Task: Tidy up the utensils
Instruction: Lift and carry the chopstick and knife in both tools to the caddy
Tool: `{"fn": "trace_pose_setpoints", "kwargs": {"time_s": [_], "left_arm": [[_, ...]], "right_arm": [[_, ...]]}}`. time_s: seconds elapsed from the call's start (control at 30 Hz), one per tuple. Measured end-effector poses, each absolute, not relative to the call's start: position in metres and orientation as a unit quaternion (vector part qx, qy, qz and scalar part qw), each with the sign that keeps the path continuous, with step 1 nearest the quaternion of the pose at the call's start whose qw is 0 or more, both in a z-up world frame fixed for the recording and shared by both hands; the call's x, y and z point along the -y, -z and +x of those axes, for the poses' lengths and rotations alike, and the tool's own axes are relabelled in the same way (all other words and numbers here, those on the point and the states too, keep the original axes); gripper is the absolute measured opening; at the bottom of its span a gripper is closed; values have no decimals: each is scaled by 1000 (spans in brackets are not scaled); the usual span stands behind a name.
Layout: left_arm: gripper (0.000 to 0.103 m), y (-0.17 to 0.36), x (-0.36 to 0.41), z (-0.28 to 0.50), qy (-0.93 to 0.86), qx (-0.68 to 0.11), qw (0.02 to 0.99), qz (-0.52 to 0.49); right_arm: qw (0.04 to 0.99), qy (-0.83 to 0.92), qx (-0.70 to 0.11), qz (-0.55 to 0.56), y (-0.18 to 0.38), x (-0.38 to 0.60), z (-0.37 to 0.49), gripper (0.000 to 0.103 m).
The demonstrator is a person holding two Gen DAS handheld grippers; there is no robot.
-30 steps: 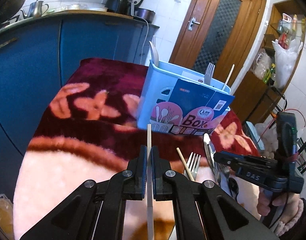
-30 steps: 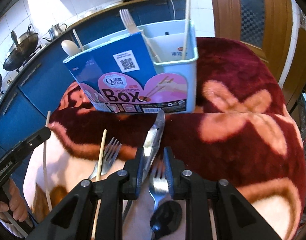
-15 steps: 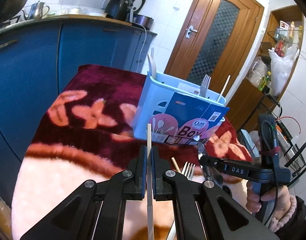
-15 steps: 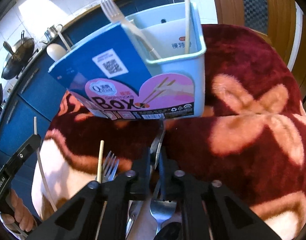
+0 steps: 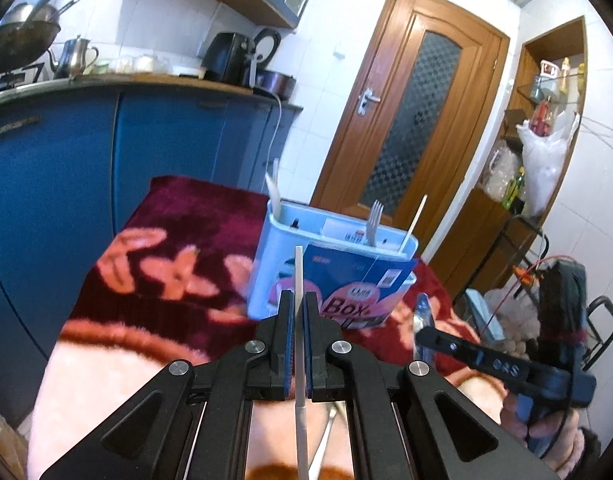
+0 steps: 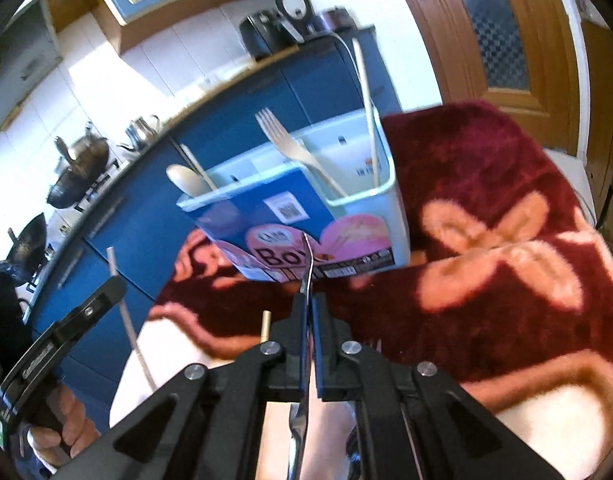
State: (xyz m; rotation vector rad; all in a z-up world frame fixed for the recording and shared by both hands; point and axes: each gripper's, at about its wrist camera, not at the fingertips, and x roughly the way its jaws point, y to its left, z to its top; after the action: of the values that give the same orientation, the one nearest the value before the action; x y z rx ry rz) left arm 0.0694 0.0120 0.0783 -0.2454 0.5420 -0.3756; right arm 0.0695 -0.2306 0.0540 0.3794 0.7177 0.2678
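Maroon floral blanket (image 6: 486, 184) covers the desk; light-blue utensil box (image 6: 386, 208) stands upright on it, already holding a fork (image 6: 282, 140), spoon and chopstick. Left hand-held gripper (image 5: 297, 316) clamped on a pale chopstick (image 5: 298, 276), lifted clear of the blanket. Right hand-held gripper (image 6: 308, 312), jaws just closed, pinches a metal utensil (image 6: 308, 268) edge-on. Risk: thin metal pivots or slips in that narrow pinch; both loads nearing the box could collide or tip it.

card sleeve (image 5: 358, 280) on the utensil box: "Box" in large letters, a QR code above it
smaller print on the sleeve: too blurred to read
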Motion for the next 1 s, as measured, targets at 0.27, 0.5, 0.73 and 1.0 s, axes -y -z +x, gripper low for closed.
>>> {"fn": "trace_pose_setpoints", "kwargs": {"time_s": [0.27,0.5,0.73,1.0], "left_arm": [[4,-111,-15,70,172,-208,955,-125],[4,-136,-11,81,160,-154,968,-112],[4,-155,-5,102,150,-119,975,-113],[4,-177,3,124,132,-67,983,-112]], "right_arm": [[942,-122,-265,165,-88,231,43,4],[965,-100,-194,143,-121,237,38,3],[980,-74,-141,123,-152,246,43,3],[989,-43,-98,105,-179,252,57,3]]}}
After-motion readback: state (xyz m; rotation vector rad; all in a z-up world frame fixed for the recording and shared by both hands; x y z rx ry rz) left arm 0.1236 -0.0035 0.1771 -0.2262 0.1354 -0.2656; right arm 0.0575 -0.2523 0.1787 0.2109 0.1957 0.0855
